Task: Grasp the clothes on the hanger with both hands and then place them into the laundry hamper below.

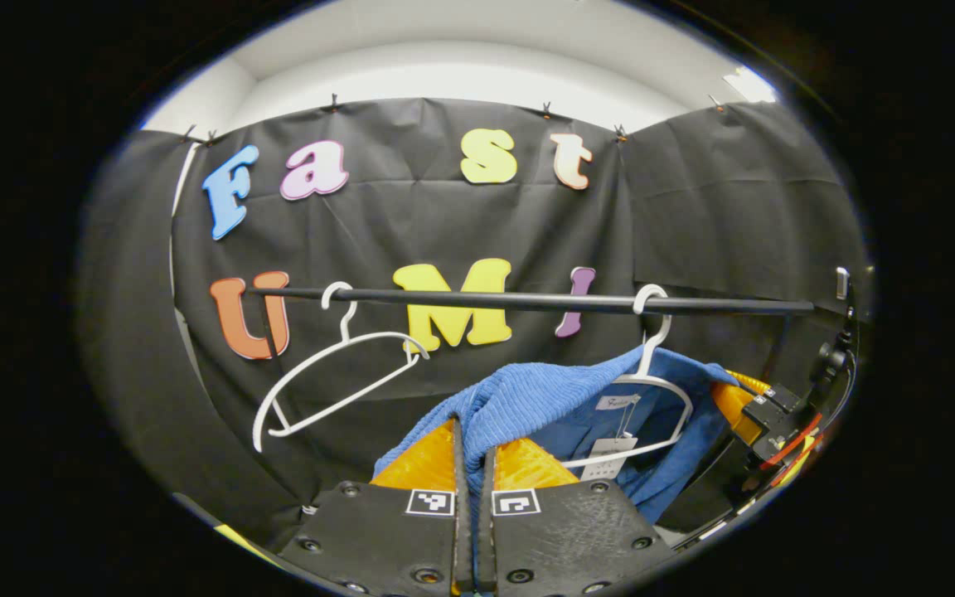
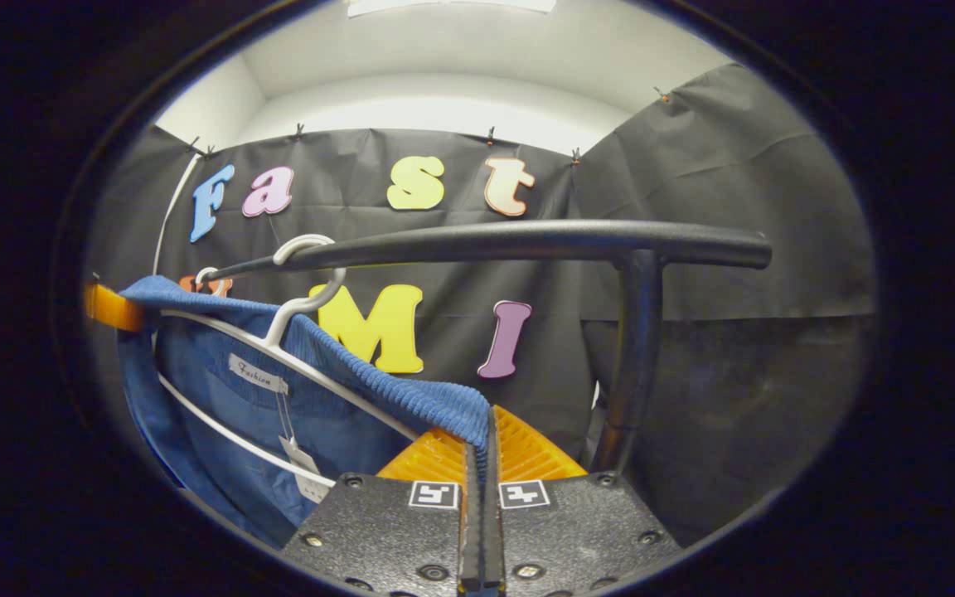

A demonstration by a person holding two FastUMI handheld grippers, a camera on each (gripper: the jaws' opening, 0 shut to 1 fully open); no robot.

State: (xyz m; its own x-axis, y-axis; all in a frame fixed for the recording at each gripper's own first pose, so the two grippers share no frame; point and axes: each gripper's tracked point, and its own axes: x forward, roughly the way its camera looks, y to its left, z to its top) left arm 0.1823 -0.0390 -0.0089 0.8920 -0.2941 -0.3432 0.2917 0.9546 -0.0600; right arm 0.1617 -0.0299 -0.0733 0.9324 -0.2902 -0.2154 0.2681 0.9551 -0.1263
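A blue ribbed garment (image 1: 527, 402) hangs on a white hanger (image 1: 652, 385) hooked over the black rail (image 1: 527, 300). My left gripper (image 1: 473, 444) is shut on one shoulder of the cloth, which is pinched between its orange fingers (image 1: 424, 464). In the right gripper view the same blue garment (image 2: 312, 398) stretches from the left, its white hanger (image 2: 295, 307) on the rail (image 2: 527, 240). My right gripper (image 2: 482, 435) is shut on the other shoulder's edge. The right gripper shows at the far right of the left gripper view (image 1: 763, 419).
An empty white hanger (image 1: 336, 373) hangs tilted on the rail to the left of the garment. The rail's upright post (image 2: 631, 365) stands close to the right of my right gripper. A paper tag (image 1: 610, 452) dangles inside the collar.
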